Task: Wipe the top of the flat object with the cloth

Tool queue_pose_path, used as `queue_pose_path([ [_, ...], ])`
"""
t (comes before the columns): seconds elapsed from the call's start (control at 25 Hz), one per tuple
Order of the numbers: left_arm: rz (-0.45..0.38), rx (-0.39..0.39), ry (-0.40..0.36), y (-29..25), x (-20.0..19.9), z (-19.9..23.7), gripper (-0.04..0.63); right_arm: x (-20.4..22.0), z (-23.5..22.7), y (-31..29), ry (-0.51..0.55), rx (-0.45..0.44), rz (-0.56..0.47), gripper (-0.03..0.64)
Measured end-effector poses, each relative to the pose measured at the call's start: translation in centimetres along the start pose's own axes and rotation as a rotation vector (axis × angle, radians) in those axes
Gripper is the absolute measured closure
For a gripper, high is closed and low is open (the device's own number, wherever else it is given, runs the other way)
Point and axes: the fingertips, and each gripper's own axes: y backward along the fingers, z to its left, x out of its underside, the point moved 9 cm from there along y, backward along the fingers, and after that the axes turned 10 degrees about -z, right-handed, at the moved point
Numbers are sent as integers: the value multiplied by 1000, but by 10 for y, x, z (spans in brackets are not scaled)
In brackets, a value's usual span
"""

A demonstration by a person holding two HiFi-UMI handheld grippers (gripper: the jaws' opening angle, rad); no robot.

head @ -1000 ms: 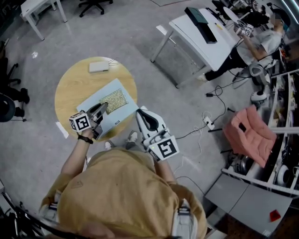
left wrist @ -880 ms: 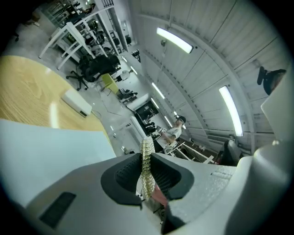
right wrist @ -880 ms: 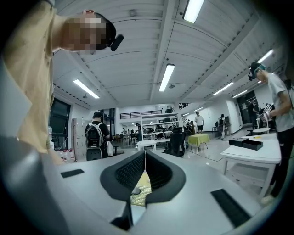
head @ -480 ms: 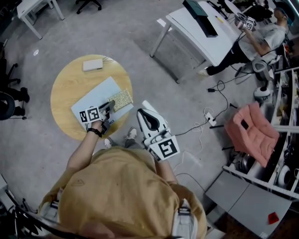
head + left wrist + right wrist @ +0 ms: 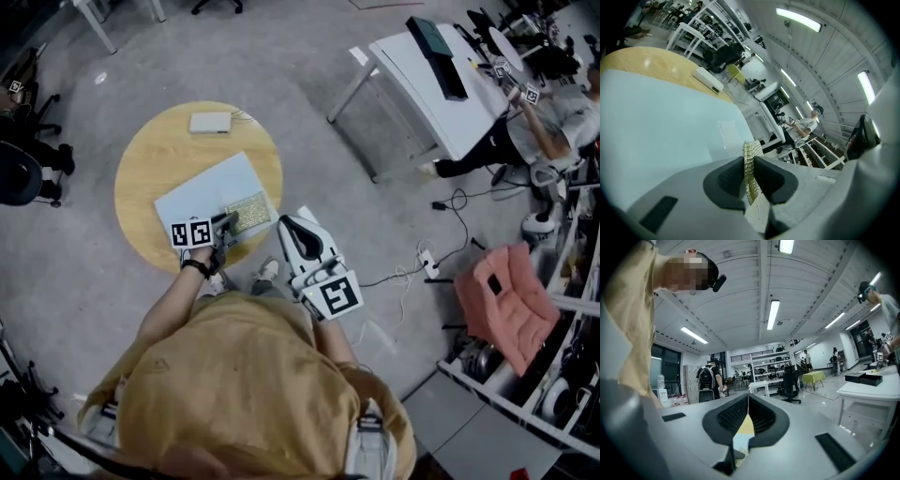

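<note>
A pale blue flat board [image 5: 208, 195] lies on the round wooden table [image 5: 150, 169]. On its near right corner rests a yellowish textured cloth [image 5: 247, 207]. My left gripper [image 5: 228, 223] is shut on the cloth's edge; in the left gripper view the cloth [image 5: 750, 168] stands pinched between the dark pads, with the board [image 5: 661, 126] spreading ahead. My right gripper [image 5: 292, 228] hovers off the table's near right side, jaws closed with nothing between them, tilted up toward the ceiling in the right gripper view [image 5: 746, 411].
A small white box [image 5: 210, 123] sits at the table's far edge. A white desk [image 5: 441, 89] stands at the right with a person [image 5: 553, 103] beside it. Cables and a power strip [image 5: 427, 258] lie on the floor; a pink cushion [image 5: 502, 300] is further right.
My left gripper has dragged the cloth across the board toward the near right corner. The right gripper has stayed where it was.
</note>
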Motion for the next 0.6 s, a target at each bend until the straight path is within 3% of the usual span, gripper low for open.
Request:
queue_pose_path([
  [0.6,-83,-110,33,86,17,36,534,12,12,-42,-46,-164,2,615],
])
